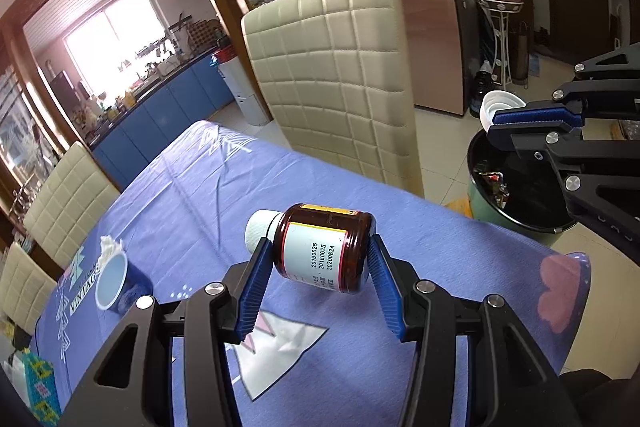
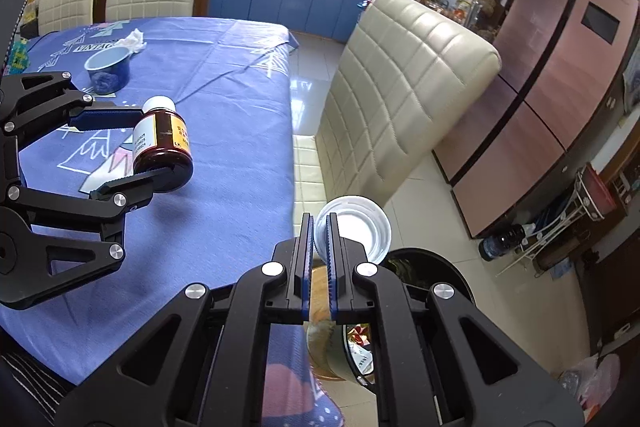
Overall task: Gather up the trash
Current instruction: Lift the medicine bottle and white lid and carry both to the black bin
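Left claw [image 1: 320, 253] pinches a brown bottle [image 1: 326, 251] across its body, the bottle lying on its side with its white cap [image 1: 260, 227] pointing left, raised above the counter [image 1: 192, 187] under a blue printed cloth. Right claw [image 2: 319, 227], pads pressed nearly together, pinches the rim of a white lid [image 2: 360, 227], held over the open black-lined trash bin [image 1: 516, 187] standing on the floor beside the counter's edge. Further back on the counter: 1 blue cup [image 2: 108, 71] and, just behind it, what appears to be crumpled white tissue [image 2: 134, 39]. A cream quilted chair [image 1: 332, 75] stands at the counter's side.
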A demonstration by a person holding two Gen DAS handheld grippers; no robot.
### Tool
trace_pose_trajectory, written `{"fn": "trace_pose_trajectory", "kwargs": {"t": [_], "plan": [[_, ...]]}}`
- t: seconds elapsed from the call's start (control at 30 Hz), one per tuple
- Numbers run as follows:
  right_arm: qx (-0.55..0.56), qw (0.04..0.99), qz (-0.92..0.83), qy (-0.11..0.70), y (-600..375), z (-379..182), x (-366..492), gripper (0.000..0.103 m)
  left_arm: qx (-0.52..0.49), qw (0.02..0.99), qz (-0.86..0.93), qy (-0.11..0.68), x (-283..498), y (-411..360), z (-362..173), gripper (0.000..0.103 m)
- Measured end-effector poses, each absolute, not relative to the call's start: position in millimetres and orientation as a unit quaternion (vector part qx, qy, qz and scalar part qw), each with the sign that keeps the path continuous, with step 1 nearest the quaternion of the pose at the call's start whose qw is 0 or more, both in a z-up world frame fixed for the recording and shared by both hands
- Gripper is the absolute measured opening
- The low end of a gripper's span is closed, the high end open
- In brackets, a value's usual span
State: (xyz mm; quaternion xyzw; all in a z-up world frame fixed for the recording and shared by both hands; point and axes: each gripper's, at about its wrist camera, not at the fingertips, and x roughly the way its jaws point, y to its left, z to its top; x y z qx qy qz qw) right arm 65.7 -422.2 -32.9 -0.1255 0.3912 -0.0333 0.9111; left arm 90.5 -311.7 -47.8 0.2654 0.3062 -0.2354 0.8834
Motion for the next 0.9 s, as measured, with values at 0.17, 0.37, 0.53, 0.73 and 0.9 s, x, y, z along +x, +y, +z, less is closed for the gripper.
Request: {"fn": "trace_pose_trajectory", "kwargs": {"t": [0.17,0.37,0.53,0.73,0.9], "plan": [[-0.112,0.911,-0.049,0.394,-446,-38,59,0.007,0.277,0.877,-0.252,0.303,87,-339,-52,0.048],[-0.097,0.909,-0.067,0.401,-474,-46,54,0.007,0.288,0.866,-0.275,0.302,84,-374,-59,0.048],[-0.085,0.906,-0.079,0.408,-496,-55,51,0.007,0.299,0.857,-0.291,0.303,81,-401,-67,0.048],[-0.064,0.9,-0.095,0.42,-525,-67,51,0.008,0.303,0.849,-0.306,0.305,80,-427,-72,0.048],[-0.05,0.891,-0.126,0.434,-553,-80,54,0.01,0.303,0.842,-0.317,0.313,82,-448,-78,0.048]]}}
